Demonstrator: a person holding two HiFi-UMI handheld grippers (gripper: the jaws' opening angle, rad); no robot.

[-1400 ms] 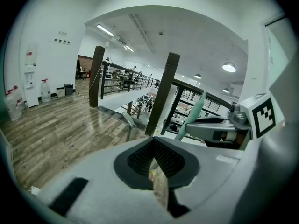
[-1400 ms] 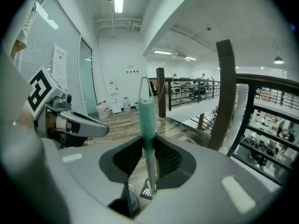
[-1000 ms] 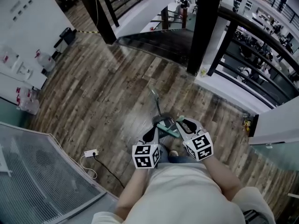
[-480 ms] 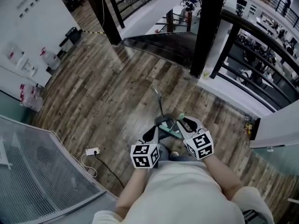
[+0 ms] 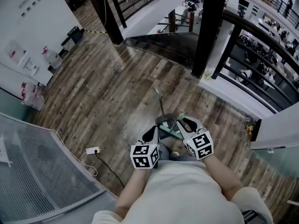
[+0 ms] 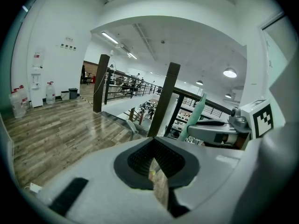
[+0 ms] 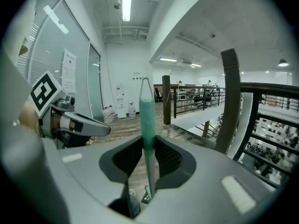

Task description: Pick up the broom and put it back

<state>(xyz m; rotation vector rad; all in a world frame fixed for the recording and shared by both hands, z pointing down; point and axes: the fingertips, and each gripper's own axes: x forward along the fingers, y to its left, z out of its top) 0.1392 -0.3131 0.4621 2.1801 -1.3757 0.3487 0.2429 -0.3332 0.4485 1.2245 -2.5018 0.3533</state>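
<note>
My right gripper (image 5: 183,122) is shut on the broom's green handle (image 7: 147,110), which stands upright between its jaws (image 7: 148,146) and reaches down toward the floor. In the head view the broom (image 5: 171,131) shows as a green bar between the two grippers, just ahead of the person's body. My left gripper (image 5: 153,133) hangs beside it with its jaws together and nothing between them (image 6: 154,154). The left gripper view shows the right gripper (image 6: 216,132) with the green handle (image 6: 198,114) to its right. A grey dustpan (image 5: 163,121) with a long handle rests on the wooden floor just ahead.
A black pillar (image 5: 206,31) and a dark railing (image 5: 261,41) border an open drop at the right. A stairwell (image 5: 163,42) opens ahead. A white power strip (image 5: 91,151) with a cable lies at the left, beside a glass wall (image 5: 37,171). Water bottles (image 5: 29,99) stand far left.
</note>
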